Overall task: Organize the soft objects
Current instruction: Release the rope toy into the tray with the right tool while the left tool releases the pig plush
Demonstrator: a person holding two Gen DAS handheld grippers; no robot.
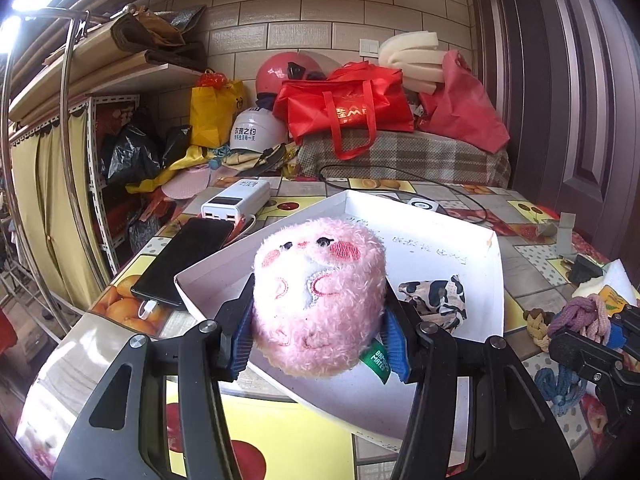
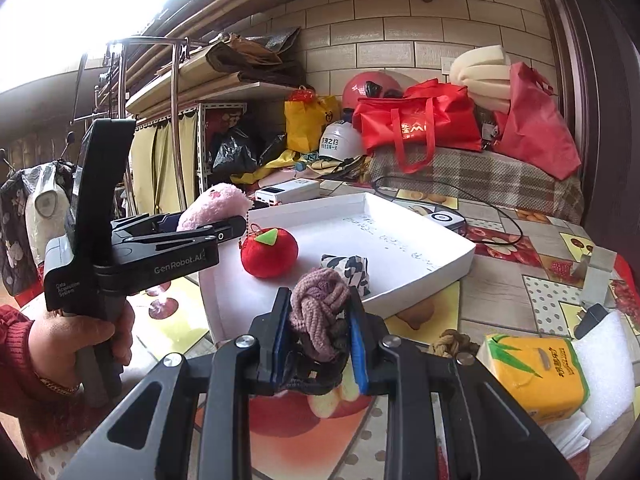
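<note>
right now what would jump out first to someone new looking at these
The fluffy pink plush squeezed in the left hand-held gripper over the white tray fills the left wrist view. In the right wrist view, the right hand-held gripper clamps a mauve knotted rope at the tray's near edge, with a red apple plush lying inside the tray.

a pink plush toy with red cheeks and a mauve knotted rope are seen against a white tray. a red plush apple with a green leaf and a black-and-white patterned cloth are shown in it. the tablecloth is printed with fruit.
</note>
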